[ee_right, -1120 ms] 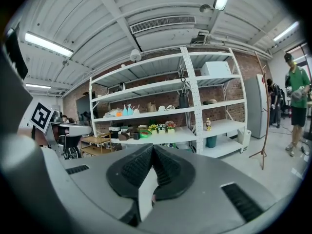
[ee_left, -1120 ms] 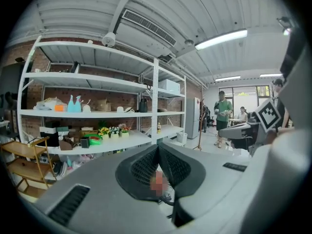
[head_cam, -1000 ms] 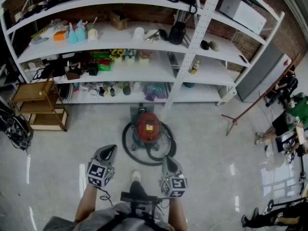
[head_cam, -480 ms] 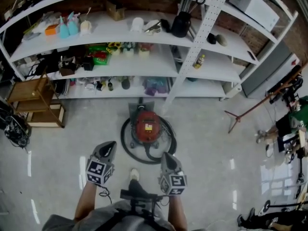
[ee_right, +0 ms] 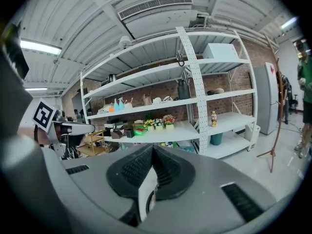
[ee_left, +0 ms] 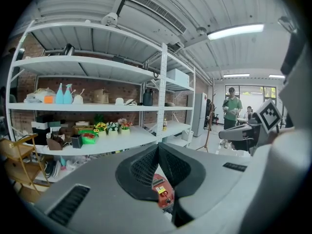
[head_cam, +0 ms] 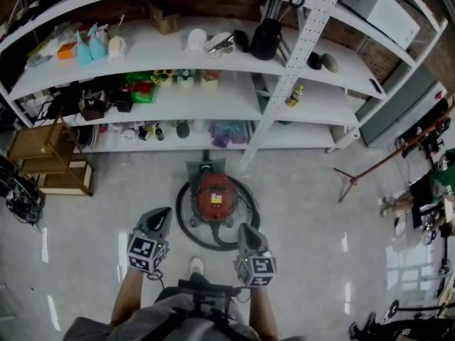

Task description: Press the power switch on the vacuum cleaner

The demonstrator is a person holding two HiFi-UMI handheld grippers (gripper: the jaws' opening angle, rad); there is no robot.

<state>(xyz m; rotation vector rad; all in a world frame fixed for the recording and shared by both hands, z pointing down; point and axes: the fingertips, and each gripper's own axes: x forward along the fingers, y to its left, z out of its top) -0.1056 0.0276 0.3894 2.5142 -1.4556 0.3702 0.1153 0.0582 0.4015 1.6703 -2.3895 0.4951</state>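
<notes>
A red canister vacuum cleaner stands on the floor in front of the shelving, its black hose coiled around it. The left gripper view catches a slice of the vacuum cleaner through the narrow gap below the closed jaws. My left gripper hangs in the air to the near left of the vacuum, shut with nothing in it. My right gripper hovers over the near right part of the hose coil, also shut and holding nothing. Neither gripper touches the vacuum.
Tall white shelving full of small items stands right behind the vacuum. A wooden rack is at the left, a thin floor stand at the right. People stand at the far right. My shoe is just behind the hose.
The view has moved forward: the vacuum and shelves sit slightly closer and lower in the head view. Both grippers keep the same pose and stay shut.
</notes>
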